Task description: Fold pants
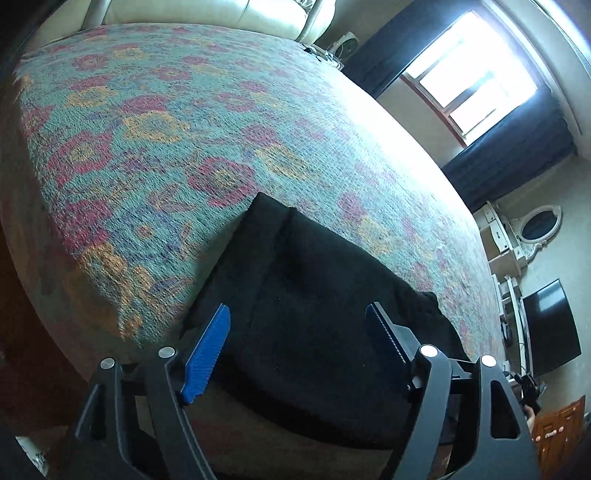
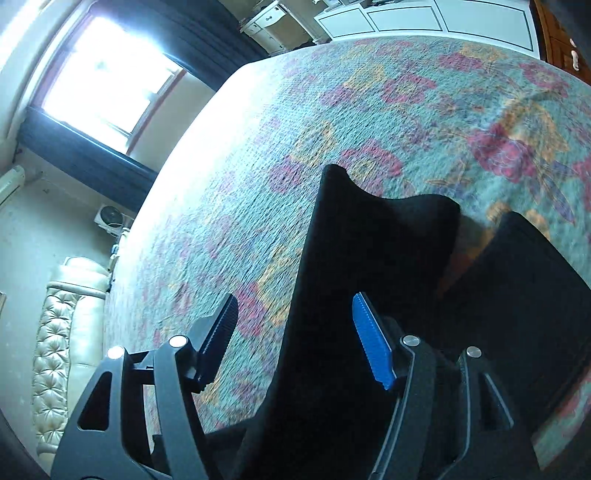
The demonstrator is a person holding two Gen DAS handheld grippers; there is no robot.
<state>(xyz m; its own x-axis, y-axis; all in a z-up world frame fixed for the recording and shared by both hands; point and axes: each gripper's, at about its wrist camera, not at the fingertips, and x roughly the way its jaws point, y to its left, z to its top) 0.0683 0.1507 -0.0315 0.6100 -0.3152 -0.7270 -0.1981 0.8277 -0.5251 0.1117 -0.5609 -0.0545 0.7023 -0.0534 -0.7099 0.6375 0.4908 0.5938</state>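
Black pants (image 1: pixel 317 295) lie on a floral bedspread (image 1: pixel 166 129) near its front edge. My left gripper (image 1: pixel 299 332) is open, its blue-padded fingers spread over the pants, holding nothing. In the right wrist view the pants (image 2: pixel 369 258) show two dark legs parted by a gap, one reaching away across the bedspread (image 2: pixel 406 103). My right gripper (image 2: pixel 293 325) is open above the edge of the nearer leg, holding nothing.
A cream tufted headboard (image 2: pixel 62 350) stands at one end of the bed. A bright window with dark curtains (image 1: pixel 476 85) is beyond the far side. A black TV (image 1: pixel 550 328) and white furniture (image 2: pixel 424 18) stand past the foot.
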